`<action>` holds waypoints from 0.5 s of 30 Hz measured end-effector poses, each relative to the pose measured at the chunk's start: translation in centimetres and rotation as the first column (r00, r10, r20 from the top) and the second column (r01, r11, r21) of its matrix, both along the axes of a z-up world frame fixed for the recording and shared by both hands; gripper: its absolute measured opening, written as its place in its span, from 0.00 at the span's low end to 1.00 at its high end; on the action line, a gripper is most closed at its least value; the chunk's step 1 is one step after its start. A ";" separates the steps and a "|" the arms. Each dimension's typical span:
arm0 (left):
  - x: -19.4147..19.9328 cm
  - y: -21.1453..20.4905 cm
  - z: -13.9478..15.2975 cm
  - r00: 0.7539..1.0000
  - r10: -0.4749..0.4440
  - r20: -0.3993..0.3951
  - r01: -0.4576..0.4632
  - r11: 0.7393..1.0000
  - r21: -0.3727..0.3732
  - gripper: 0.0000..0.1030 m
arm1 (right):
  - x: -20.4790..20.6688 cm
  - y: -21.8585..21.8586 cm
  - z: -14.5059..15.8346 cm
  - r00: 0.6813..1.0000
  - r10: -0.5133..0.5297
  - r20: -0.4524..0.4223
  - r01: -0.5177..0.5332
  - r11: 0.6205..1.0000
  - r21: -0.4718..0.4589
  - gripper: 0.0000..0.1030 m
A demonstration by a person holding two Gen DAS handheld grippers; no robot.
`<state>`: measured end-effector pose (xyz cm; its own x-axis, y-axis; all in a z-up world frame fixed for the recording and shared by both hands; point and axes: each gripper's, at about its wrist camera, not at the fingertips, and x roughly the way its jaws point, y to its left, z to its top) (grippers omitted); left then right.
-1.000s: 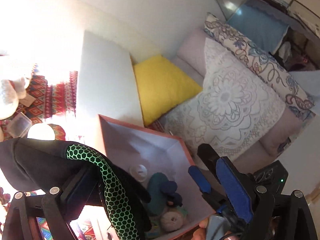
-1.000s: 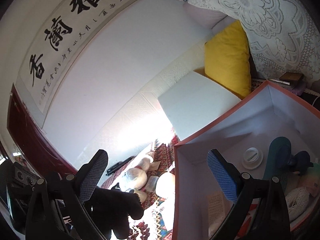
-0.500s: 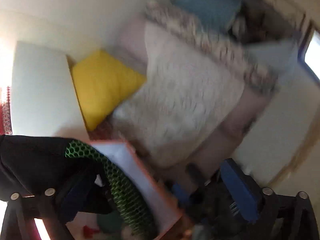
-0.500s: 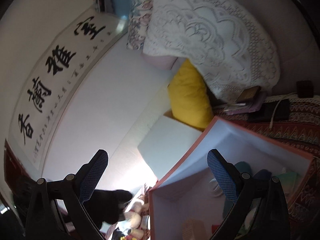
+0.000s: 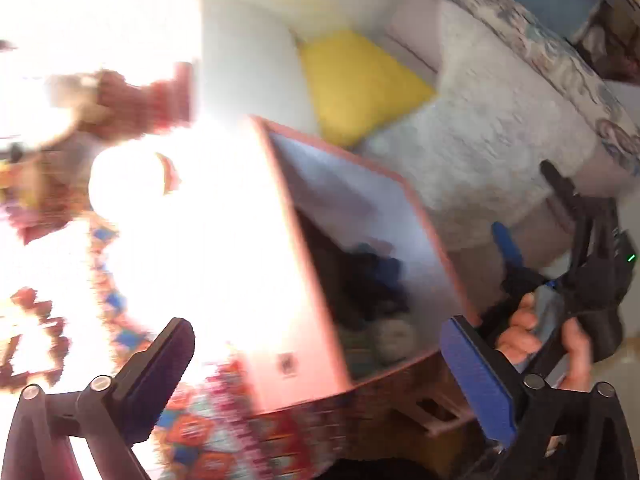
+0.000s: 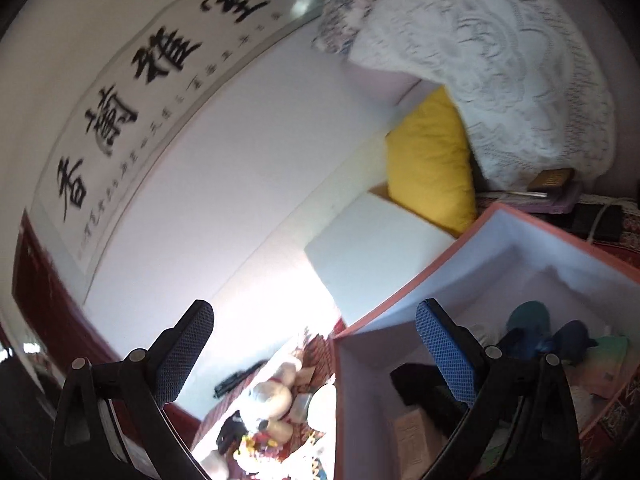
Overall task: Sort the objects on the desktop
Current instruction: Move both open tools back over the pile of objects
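Both grippers, left gripper point(image 5: 316, 364) and right gripper point(image 6: 316, 344), are hanging spread and empty over pink box point(image 6: 404, 300), probably heading for next item beyond left fingers

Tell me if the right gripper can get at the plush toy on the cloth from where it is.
Probably yes. The right gripper is open and empty, and the plush toy lies in the open beside the pink box, with nothing between the fingers and it. The view is blurred, so judge loosely.

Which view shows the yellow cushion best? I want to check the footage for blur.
The right wrist view: the yellow cushion is sharp-edged there, leaning beside the white lace pillow. The left wrist view shows it too, but motion-blurred and glare-washed.
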<state>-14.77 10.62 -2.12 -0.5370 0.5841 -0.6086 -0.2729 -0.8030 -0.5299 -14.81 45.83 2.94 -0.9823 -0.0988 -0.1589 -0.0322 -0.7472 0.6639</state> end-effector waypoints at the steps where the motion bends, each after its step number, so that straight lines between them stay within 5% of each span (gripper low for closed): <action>1: 0.7 -1.7 -0.9 0.999 0.036 0.003 -0.035 0.998 -0.049 0.99 | -1.1 -2.3 0.0 0.998 0.060 0.021 -0.061 0.997 0.047 1.00; 4: 2.0 -6.6 -4.8 0.987 0.149 0.052 -0.135 0.969 -0.209 0.99 | -4.5 -9.2 -0.4 0.967 0.233 0.106 -0.249 0.954 0.168 1.00; 6: 2.6 -9.7 -7.4 0.973 0.218 0.079 -0.189 0.942 -0.279 0.99 | -6.9 -13.8 -2.5 0.914 0.347 0.208 -0.386 0.903 0.187 1.00; 11: 3.3 -13.9 -12.1 0.962 0.266 0.056 -0.207 0.850 -0.484 0.99 | -11.3 -22.2 -11.2 0.693 0.505 0.514 -0.618 0.784 0.062 0.92; 13: 2.9 -14.2 -13.0 0.976 0.217 0.022 -0.159 0.775 -0.611 0.99 | -12.1 -23.9 -14.3 0.616 0.543 0.571 -0.652 0.758 -0.018 0.83; 15: 2.3 -14.4 -12.9 0.983 0.177 -0.059 -0.160 0.642 -0.750 0.99 | -12.5 -24.9 -17.0 0.561 0.575 0.596 -0.659 0.745 -0.099 0.81</action>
